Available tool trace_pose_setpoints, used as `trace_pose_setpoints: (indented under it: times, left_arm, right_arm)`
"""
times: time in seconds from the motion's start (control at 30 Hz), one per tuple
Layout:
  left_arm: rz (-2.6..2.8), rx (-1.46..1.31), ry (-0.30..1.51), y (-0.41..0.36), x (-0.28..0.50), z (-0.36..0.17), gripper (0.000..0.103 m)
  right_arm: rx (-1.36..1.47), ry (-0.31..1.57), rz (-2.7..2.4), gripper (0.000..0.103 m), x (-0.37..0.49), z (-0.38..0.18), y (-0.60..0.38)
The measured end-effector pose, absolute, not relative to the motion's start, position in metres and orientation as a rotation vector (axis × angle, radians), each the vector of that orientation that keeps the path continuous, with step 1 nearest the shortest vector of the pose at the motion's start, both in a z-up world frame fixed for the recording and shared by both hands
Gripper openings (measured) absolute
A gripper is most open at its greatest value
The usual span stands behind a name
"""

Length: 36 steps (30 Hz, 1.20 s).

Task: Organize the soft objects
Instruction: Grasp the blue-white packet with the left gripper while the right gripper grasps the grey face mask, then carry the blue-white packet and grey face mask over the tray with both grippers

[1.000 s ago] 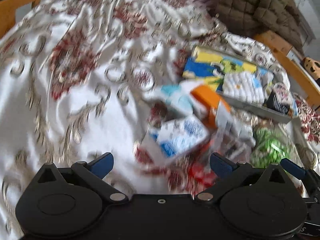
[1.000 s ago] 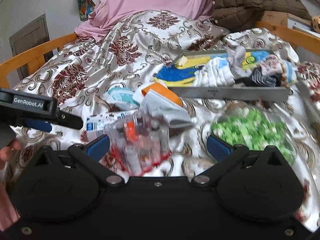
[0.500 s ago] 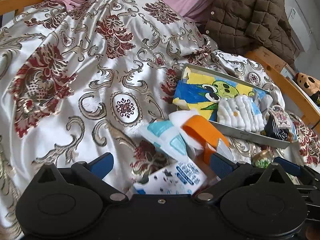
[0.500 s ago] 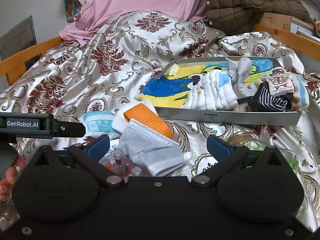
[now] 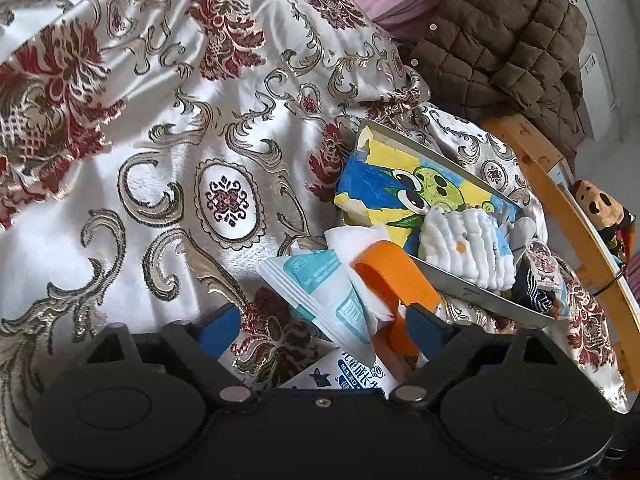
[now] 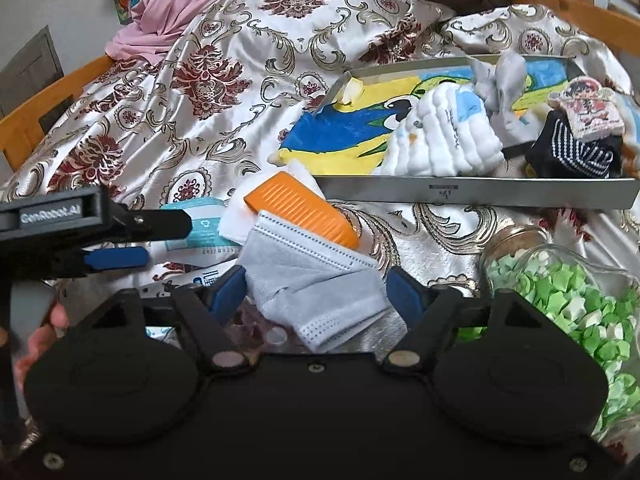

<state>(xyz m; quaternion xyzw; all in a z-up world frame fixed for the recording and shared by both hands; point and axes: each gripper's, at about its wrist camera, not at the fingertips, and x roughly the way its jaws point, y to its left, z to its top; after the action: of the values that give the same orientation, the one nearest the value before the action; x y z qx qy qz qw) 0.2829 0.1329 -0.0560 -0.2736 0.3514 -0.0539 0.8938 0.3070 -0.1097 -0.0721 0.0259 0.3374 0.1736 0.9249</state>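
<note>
Grey mask [image 6: 316,292], orange clip [image 6: 300,208], maroon-patterned bedspread [image 6: 224,92].

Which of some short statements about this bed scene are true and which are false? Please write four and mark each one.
1. The grey face mask lies between the fingers of the right claw. True.
2. The metal tray is empty. False: it holds a white folded cloth and dark striped socks.
3. The glass jar holds green paper stars. True.
4. The orange clip lies inside the tray. False: it lies on the bedspread in front of it.
</note>
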Motion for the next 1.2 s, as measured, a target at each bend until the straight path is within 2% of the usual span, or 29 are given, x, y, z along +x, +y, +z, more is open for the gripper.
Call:
trace_pose_setpoints:
  times: [0.17,0.23,0.27,0.4,0.57,0.77,1.2]
  left_arm:
    - [-0.126,-0.582,0.735,0.135,0.286,-0.060,0.068]
    - [-0.127,-0.578,0.735,0.134,0.286,-0.060,0.054]
    - [-0.127,-0.577,0.733,0.135,0.286,-0.060,0.051]
    - [-0.141,-0.572,0.718,0.135,0.285,-0.059,0.033]
    - [-0.162,-0.530,0.694,0.130,0.282,-0.052,0.017]
    - [-0.177,-0.461,0.673,0.119,0.275,-0.043,0.013]
    - [-0.201,-0.405,0.546,0.109,0.245,-0.006,0.009]
  right_arm:
    - [0.096,0.712,0.384,0.046,0.307,-0.073,-0.111]
    - [0.113,0.722,0.393,0.040,0.307,-0.073,-0.112]
    - [0.114,0.731,0.395,0.033,0.307,-0.073,-0.112]
    - [0.137,0.745,0.411,0.025,0.306,-0.075,-0.113]
    - [0.138,0.739,0.414,0.013,0.302,-0.074,-0.113]
    - [0.115,0.719,0.395,0.004,0.295,-0.072,-0.112]
    - [0.138,0.584,0.388,0.002,0.269,-0.030,-0.133]
